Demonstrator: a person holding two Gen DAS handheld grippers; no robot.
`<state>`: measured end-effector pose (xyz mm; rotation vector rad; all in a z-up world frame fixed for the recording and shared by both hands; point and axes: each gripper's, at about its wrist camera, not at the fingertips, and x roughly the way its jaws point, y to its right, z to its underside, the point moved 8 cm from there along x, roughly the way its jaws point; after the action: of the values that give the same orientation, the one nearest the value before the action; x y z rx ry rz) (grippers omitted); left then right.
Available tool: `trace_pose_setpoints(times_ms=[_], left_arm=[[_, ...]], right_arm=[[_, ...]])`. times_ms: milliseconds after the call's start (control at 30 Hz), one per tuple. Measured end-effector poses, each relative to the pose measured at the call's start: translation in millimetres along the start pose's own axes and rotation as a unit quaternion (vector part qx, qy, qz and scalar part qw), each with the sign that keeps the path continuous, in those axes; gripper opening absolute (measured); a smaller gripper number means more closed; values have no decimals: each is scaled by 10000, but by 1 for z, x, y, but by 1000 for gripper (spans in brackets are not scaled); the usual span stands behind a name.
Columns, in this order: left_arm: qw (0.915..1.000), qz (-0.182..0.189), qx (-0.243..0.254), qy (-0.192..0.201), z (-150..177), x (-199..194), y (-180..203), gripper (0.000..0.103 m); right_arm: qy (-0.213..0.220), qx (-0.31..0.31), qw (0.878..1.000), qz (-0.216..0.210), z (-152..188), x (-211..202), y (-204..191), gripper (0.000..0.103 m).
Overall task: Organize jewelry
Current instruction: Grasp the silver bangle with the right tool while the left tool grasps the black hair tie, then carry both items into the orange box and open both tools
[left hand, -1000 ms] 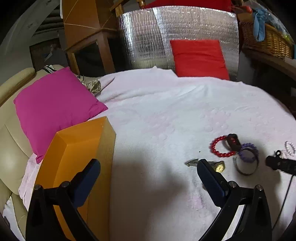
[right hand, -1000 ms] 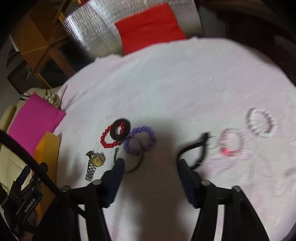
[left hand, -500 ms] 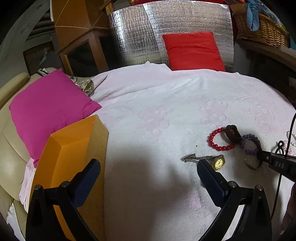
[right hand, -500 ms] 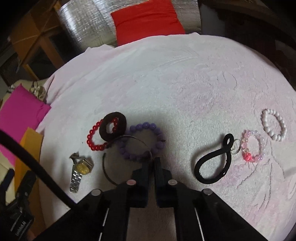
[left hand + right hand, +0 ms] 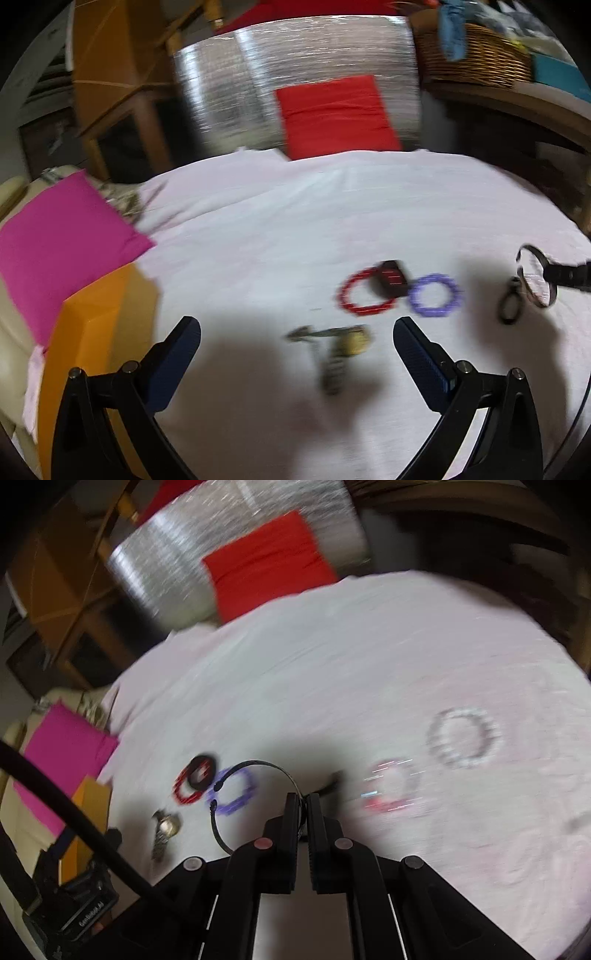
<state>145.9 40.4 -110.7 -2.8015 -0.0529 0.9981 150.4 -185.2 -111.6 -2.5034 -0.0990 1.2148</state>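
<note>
Right hand-held gripper point(image 5: 303, 801) clamped shut on thin bangle point(image 5: 255, 765), lifted above bed point(image 5: 332, 664); left hand-held gripper point(image 5: 295, 332) wide open, empty, watch point(image 5: 340, 350) lying between its fingers.

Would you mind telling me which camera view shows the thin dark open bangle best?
The right wrist view: the bangle arcs up from the shut right gripper, lifted off the cloth. The left wrist view shows it only as a small blurred ring at the right edge.
</note>
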Motion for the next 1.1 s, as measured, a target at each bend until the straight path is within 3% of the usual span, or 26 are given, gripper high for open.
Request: trace_pose_setpoints(times_ms=[233,433,500,633,700,733,800,867,1100], left_arm=[[9936,1096,269,-28,-11,6,87,103],[9834,1696,603,-241,-6,21,151,100],[9793,1902,622,-308,-5,24,162,81],[9737,2070,752,-580,2,36,178,54],[9700,2211,740,-695,6,40,182,34],[9692,2254,723,-682,7,40,180,31],[9673,2349,711,-640,6,35,177,15],[9663,2411,682,-588,4,28,170,6],[9752,2178,189,-351,-5,-3,118,5]], right_arm=[[172,636,9975,245,-15,-27,72,5],[257,1023,9941,257,-21,-36,96,5],[314,1124,9929,243,-23,-43,107,5],[304,1182,9922,237,-24,-45,113,5],[307,1160,9924,256,-24,-46,114,5],[305,1154,9925,248,-23,-47,115,5],[315,1116,9929,261,-20,-48,117,5],[327,1076,9933,255,-20,-49,114,5],[337,724,9968,97,-17,-46,81,5]])
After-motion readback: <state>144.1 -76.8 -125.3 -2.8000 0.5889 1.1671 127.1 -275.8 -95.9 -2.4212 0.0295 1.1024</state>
